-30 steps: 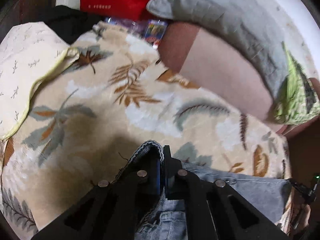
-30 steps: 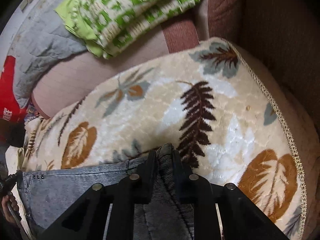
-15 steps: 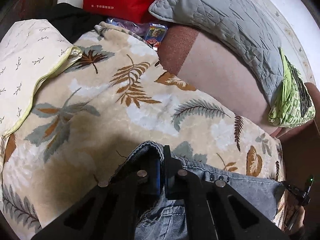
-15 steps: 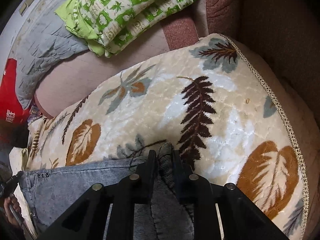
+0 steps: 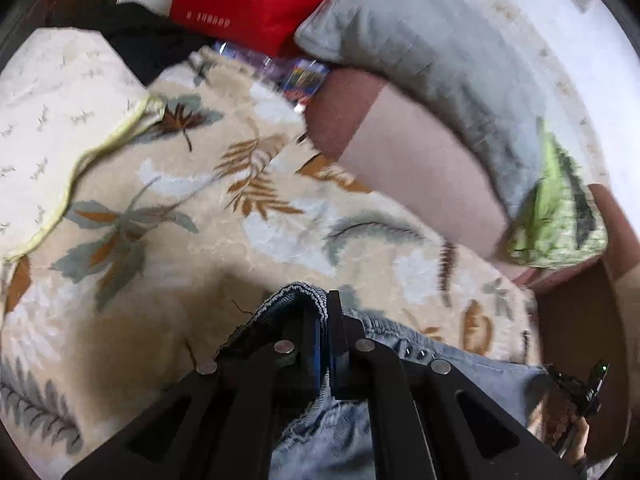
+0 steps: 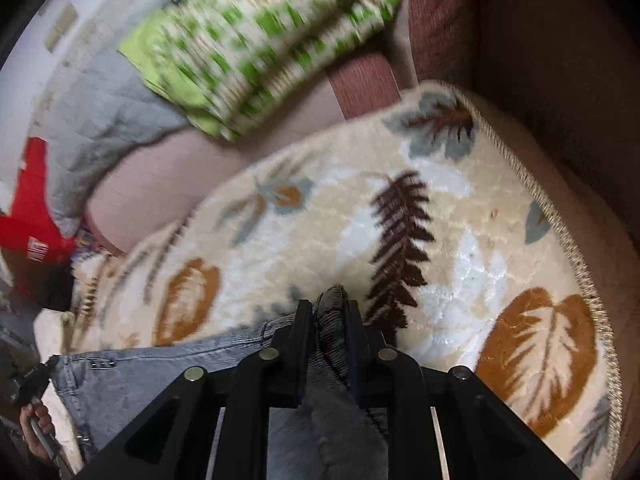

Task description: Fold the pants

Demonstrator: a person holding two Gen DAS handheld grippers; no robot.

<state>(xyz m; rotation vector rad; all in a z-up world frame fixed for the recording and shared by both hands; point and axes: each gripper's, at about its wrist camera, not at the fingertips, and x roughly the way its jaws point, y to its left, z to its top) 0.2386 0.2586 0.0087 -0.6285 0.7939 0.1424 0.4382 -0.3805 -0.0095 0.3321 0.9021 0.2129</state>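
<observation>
Grippers clamp denim: the left gripper (image 5: 323, 312) pinches the pants (image 5: 460, 372) hem at lower centre, the right gripper (image 6: 329, 312) bites a bunched fold. Pants trail toward the lower frame edge over a leaf-patterned blanket (image 6: 460, 248), green checked bedding (image 6: 260, 40) upper left.

Each camera looks forward and steeply down along its own gripper's fingers, close above the leaf-patterned blanket (image 5: 168, 184). Both views share the blanket, the denim pants (image 6: 132, 376) and the green pillow (image 6: 256, 40) at the sofa's back edge.
</observation>
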